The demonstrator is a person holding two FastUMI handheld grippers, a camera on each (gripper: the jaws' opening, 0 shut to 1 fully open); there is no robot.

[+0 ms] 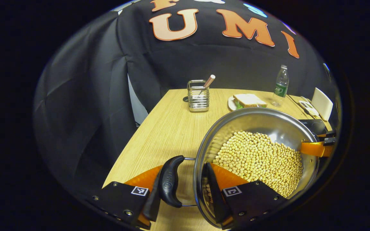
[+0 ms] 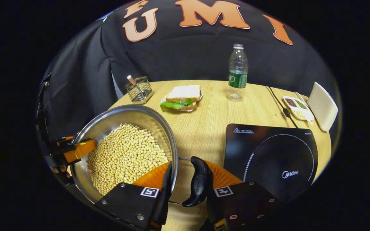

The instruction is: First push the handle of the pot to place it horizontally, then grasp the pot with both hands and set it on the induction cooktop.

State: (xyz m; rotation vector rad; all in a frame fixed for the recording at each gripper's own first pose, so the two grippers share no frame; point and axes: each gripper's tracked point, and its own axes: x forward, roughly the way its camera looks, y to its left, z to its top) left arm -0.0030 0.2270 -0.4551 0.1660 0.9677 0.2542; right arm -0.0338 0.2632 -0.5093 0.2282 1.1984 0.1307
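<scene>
A steel pot (image 1: 262,120) (image 2: 120,116) full of soybeans (image 1: 259,157) (image 2: 124,157) sits between both grippers over the wooden table (image 1: 169,128) (image 2: 210,115). My left gripper (image 1: 184,170) straddles the black left handle (image 1: 169,181): one finger is outside the handle, the other inside the pot wall, shut on them. My right gripper (image 2: 188,175) holds the black right handle (image 2: 199,181) and rim the same way. The black induction cooktop (image 2: 268,157) (image 1: 313,125) lies just right of the pot. Each view shows the other gripper (image 1: 320,147) (image 2: 72,149) at the far rim.
At the back of the table stand a wire utensil holder (image 1: 198,96) (image 2: 139,88), a sandwich on a plate (image 1: 247,101) (image 2: 181,96) and a water bottle (image 1: 280,85) (image 2: 237,73). A divided dish (image 2: 298,107), a white card (image 2: 323,106) and the cooktop's cable (image 2: 279,102) lie far right.
</scene>
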